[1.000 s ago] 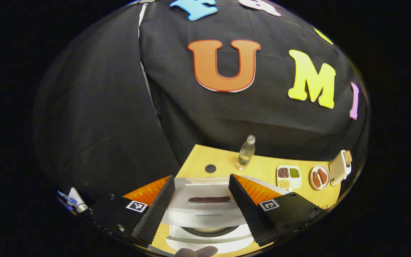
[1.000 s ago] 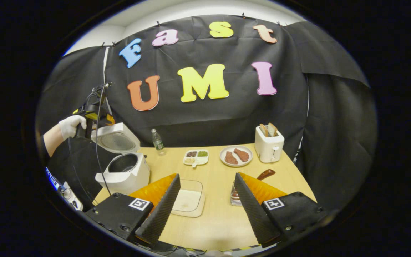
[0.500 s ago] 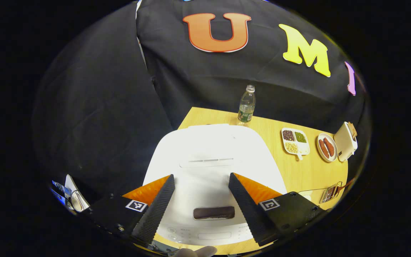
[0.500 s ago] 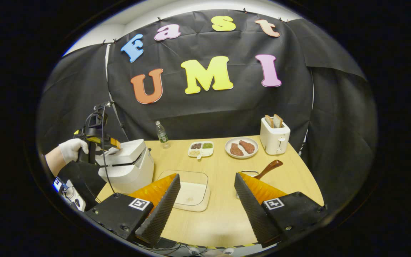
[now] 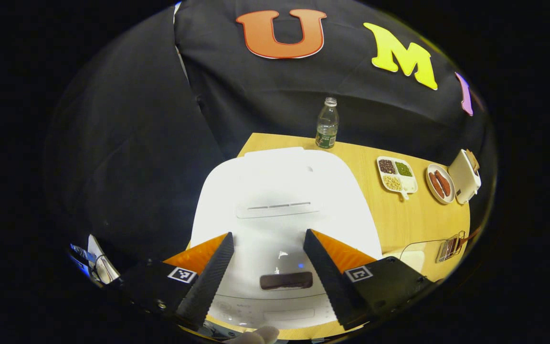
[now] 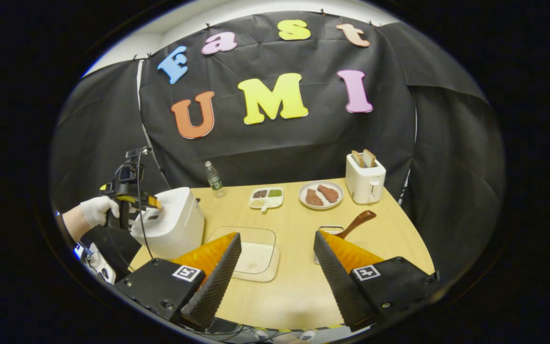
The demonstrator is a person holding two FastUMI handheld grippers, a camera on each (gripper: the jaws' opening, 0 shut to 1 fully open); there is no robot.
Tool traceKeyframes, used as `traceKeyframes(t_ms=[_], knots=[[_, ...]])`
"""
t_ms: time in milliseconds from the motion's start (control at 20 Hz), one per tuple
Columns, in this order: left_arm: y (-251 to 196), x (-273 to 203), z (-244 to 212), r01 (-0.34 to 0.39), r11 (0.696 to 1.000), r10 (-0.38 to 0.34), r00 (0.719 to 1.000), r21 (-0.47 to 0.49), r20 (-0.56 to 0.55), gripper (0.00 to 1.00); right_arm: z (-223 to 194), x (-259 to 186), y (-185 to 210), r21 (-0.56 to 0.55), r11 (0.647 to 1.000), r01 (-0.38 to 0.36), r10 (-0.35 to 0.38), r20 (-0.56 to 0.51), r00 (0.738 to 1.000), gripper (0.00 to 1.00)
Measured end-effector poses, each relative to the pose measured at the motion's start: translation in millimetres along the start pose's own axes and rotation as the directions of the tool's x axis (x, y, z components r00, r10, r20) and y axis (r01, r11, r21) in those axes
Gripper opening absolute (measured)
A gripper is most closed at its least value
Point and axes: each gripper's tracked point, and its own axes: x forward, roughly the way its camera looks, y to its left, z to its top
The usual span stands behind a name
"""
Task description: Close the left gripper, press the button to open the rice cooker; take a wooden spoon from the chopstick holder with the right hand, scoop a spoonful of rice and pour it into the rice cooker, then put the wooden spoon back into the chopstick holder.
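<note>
The tabletop is light wood and carries every item. The rice cooker, white, stands at the tabletop's left edge with its lid down; in the left gripper view the rice cooker shows a dark oblong button at the near end of the lid. The left gripper hangs over that near end with its fingers set wide apart, one on each side of the button, gripping nothing. In the right gripper view the left gripper is at the cooker's left side, held by a gloved hand. The right gripper hovers over the near edge of the tabletop, fingers also wide apart and empty. A clear container of rice lies near the front edge, just right of the cooker. The chopstick holder stands near the right edge with the wooden spoon leaning out of it. A toaster, a plate, a divided dish and a bottle line the far edge.
</note>
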Motion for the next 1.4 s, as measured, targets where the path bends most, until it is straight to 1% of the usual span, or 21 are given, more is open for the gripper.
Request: traceKeyframes(t_ms=[50, 100, 150, 200, 400, 450, 500, 550, 600, 650, 700, 750, 850, 900, 950, 1050, 1150, 1200, 1250, 1350, 1400], knots=[[0.3, 0.4, 1.5, 0.011, 1.0, -0.011, 1.0, 0.0, 0.029, 0.96, 0.0, 0.7, 0.3, 0.002, 1.0, -0.001, 0.001, -0.003, 1.0, 0.99], [0.2, 0.1, 2.2, 0.023, 1.0, -0.022, 0.999, -0.007, 0.04, 0.96, -0.3, 0.0, -0.5, 0.003, 1.0, 0.0, 0.0, -0.003, 1.0, 0.98], [0.5, -1.5, 4.1, 0.029, 0.999, -0.028, 0.999, -0.019, 0.046, 0.96, -0.4, 0.2, 0.0, 0.004, 1.0, -0.001, 0.001, -0.002, 1.0, 1.0], [-0.3, 0.0, 2.0, 0.035, 0.999, -0.034, 0.999, -0.027, 0.035, 0.96, 1.0, 0.6, -0.8, 0.003, 1.0, 0.003, -0.003, -0.001, 1.0, 0.99], [2.8, -2.5, 6.1, 0.026, 0.999, -0.024, 0.999, -0.046, 0.046, 0.96, 5.2, -0.9, 0.4, -0.011, 1.0, 0.007, -0.007, 0.011, 1.0, 1.0], [3.5, -2.5, 5.8, 0.023, 0.999, -0.021, 0.998, -0.035, 0.056, 0.95, 6.3, -1.3, 0.4, -0.016, 1.0, 0.008, -0.008, 0.012, 1.0, 1.0], [6.5, -4.3, 9.9, 0.006, 1.0, -0.004, 0.996, -0.028, 0.084, 0.95, 6.4, -1.9, -0.3, -0.021, 1.0, 0.011, -0.011, 0.015, 1.0, 1.0], [7.1, -3.9, 11.2, 0.002, 1.0, 0.0, 0.996, -0.02, 0.093, 0.95, 8.8, -2.3, -0.4, -0.024, 1.0, 0.014, -0.013, 0.02, 1.0, 0.98], [8.9, -7.6, 16.1, -0.007, 1.0, 0.01, 0.992, -0.019, 0.124, 0.96, 10.3, -2.8, -1.3, -0.026, 1.0, 0.016, -0.015, 0.032, 0.999, 0.98], [10.1, -11.5, 21.9, -0.012, 1.0, 0.016, 0.987, -0.022, 0.157, 0.97, 14.8, -4.5, -1.3, -0.031, 0.999, 0.02, -0.019, 0.044, 0.999, 1.0], [9.4, -19.2, 29.6, -0.009, 1.0, 0.014, 0.98, -0.028, 0.198, 0.96, 19.2, -5.2, -1.6, -0.04, 0.999, 0.026, -0.023, 0.06, 0.998, 1.0], [6.5, -29.7, 38.6, -0.004, 0.999, 0.012, 0.969, -0.033, 0.245, 0.96, 24.2, -6.4, -1.0, -0.053, 0.998, 0.032, -0.028, 0.079, 0.997, 0.98], [4.1, -59.6, 64.8, -0.016, 1.0, 0.025, 0.931, -0.027, 0.365, 0.96, 32.9, -8.8, -0.3, -0.077, 0.996, 0.047, -0.038, 0.113, 0.993, 1.0], [3.6, -75.4, 77.4, -0.023, 1.0, 0.03, 0.904, -0.021, 0.426, 0.96, 35.4, -9.4, 0.7, -0.083, 0.995, 0.051, -0.041, 0.125, 0.991, 1.0], [1.7, -94.5, 90.9, -0.032, 0.999, 0.036, 0.872, -0.017, 0.488, 0.96, 40.1, -10.6, 1.7, -0.09, 0.995, 0.054, -0.041, 0.141, 0.989, 0.98], [-10.4, -137.2, 111.6, -0.033, 0.999, 0.026, 0.806, 0.0, 0.591, 0.96, 50.9, -13.8, 2.5, -0.092, 0.994, 0.065, -0.048, 0.173, 0.984, 1.0], [-18.9, -185.6, 125.6, -0.018, 1.0, -0.002, 0.738, 0.023, 0.675, 0.96, 62.7, -18.3, 3.1, -0.083, 0.994, 0.074, -0.054, 0.217, 0.975, 0.99], [-28.8, -206.4, 130.0, -0.003, 0.999, -0.025, 0.713, 0.04, 0.701, 0.96, 67.9, -20.1, 0.4, -0.079, 0.993, 0.083, -0.062, 0.235, 0.97, 1.0], [-35.0, -226.2, 130.5, 0.008, 0.999, -0.037, 0.689, 0.043, 0.723, 0.95, 74.9, -23.9, -2.1, -0.065, 0.993, 0.093, -0.073, 0.261, 0.963, 1.0], [-43.6, -263.6, 127.3, 0.06, 0.997, -0.078, 0.662, 0.051, 0.745, 0.95, 86.0, -30.7, -3.7, -0.051, 0.993, 0.105, -0.085, 0.294, 0.952, 1.0], [-48.1, -279.0, 121.9, 0.087, 0.995, -0.095, 0.648, 0.051, 0.756, 0.91, 91.8, -35.1, -5.5, -0.047, 0.992, 0.113, -0.093, 0.313, 0.945, 1.0]])
